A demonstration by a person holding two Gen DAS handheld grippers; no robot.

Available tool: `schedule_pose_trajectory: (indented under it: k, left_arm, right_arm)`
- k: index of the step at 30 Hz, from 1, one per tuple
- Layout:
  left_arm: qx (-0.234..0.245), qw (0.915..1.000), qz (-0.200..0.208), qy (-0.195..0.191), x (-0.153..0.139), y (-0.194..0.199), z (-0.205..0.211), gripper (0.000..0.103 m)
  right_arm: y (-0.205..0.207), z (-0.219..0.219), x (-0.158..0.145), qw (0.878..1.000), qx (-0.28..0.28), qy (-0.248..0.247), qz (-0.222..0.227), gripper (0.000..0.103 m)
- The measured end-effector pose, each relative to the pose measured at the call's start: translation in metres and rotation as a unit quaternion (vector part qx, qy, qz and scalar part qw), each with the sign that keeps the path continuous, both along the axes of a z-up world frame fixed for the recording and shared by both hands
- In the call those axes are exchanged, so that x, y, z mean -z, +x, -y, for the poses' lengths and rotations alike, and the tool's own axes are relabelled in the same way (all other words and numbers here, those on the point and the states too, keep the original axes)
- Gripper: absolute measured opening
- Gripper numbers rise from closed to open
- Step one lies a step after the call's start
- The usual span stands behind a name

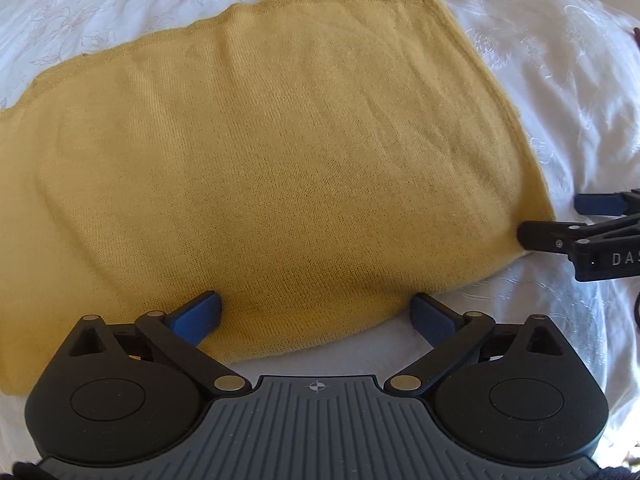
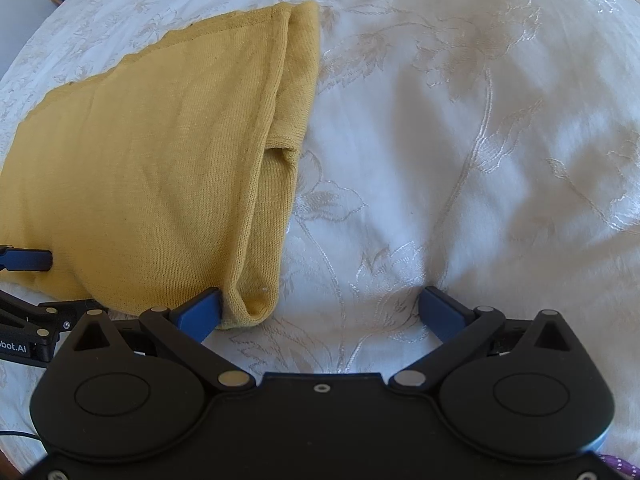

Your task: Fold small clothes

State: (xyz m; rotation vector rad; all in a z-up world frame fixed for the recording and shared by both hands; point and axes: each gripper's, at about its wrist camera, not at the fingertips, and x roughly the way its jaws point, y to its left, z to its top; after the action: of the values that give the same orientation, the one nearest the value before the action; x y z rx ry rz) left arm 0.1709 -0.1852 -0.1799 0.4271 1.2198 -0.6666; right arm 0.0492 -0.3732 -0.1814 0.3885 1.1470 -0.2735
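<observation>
Left tongs are hanging wide open and gripping nothing, straddling the near hem of the yellow top, which is lying flat on the white bedspread and stretching up and away from them. Right tongs are also gaping empty at the top's near right corner, with its layered right edge running away and bare bedspread lying open to the right for folding across.
</observation>
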Motion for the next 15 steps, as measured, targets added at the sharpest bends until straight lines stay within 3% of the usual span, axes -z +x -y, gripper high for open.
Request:
schedule_pose_trajectory:
  k: [6, 11, 15]
  left_arm:
    - [-0.001, 0.9992, 0.016, 0.035, 0.003, -0.008, 0.012, 0.103]
    - [-0.002, 0.9975, 0.003, 0.071, 0.005, -0.005, 0.027, 0.103]
    - [-0.003, 0.9975, -0.008, 0.071, 0.002, 0.002, 0.031, 0.103]
  right_arm:
    - [-0.004, 0.001, -0.001, 1.000, -0.002, 0.000, 0.011, 0.103]
    - [-0.008, 0.001, -0.001, 1.000, -0.003, 0.000, 0.019, 0.103]
    - [-0.008, 0.002, -0.002, 1.000, -0.002, 0.001, 0.018, 0.103]
